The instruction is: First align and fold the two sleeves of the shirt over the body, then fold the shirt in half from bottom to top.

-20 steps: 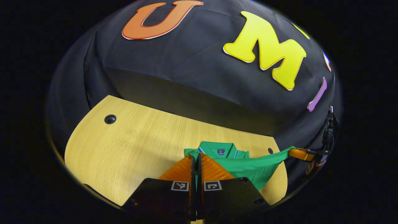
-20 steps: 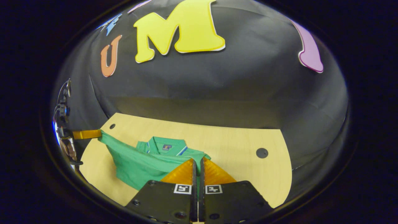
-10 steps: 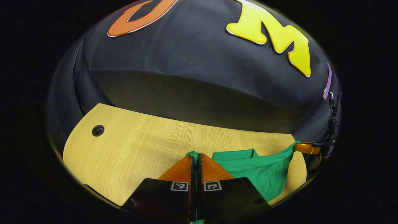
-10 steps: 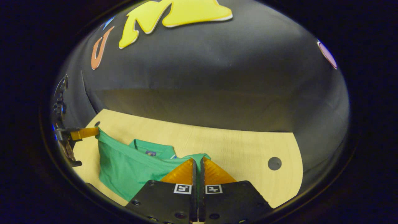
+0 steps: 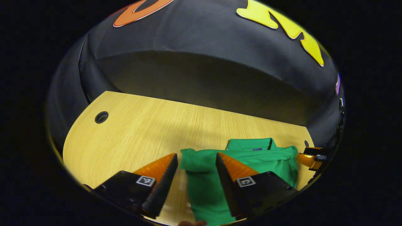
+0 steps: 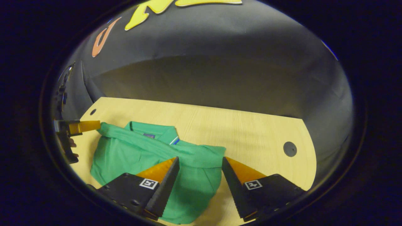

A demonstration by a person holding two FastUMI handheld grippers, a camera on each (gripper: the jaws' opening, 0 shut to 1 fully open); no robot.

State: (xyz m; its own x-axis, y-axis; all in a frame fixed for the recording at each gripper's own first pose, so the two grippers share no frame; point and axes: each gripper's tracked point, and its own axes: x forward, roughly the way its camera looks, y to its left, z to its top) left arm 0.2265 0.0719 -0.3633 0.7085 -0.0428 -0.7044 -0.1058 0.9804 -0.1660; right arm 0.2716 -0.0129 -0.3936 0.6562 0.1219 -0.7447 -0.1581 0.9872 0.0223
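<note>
The green shirt (image 5: pixel 204 185) lies on the wooden table (image 5: pixel 132 131), its lower part laid up over the body. The hem edge runs just below the collar (image 5: pixel 251 144). My left gripper (image 5: pixel 196 154) is open above the hem's left corner, with cloth showing in the gap and touching neither finger. In the right gripper view the shirt (image 6: pixel 132 153) spreads left of centre, collar (image 6: pixel 150 130) at the far side. My right gripper (image 6: pixel 200 158) is open over the hem's right corner. The left gripper (image 6: pixel 83 126) also appears at the far left, by the shirt's other corner.
The table (image 6: pixel 245 131) has round cable holes (image 5: pixel 101 117) (image 6: pixel 289 148) near its far corners. The black cloth wall rises right behind it. The right gripper (image 5: pixel 309 157) sits at the right edge of the left gripper view. A fingertip (image 5: pixel 191 223) pokes in at the bottom.
Both grippers were shut on the hem corners, carrying it up and forward. They have lowered and opened, and the hem now lies on the shirt near the collar.
</note>
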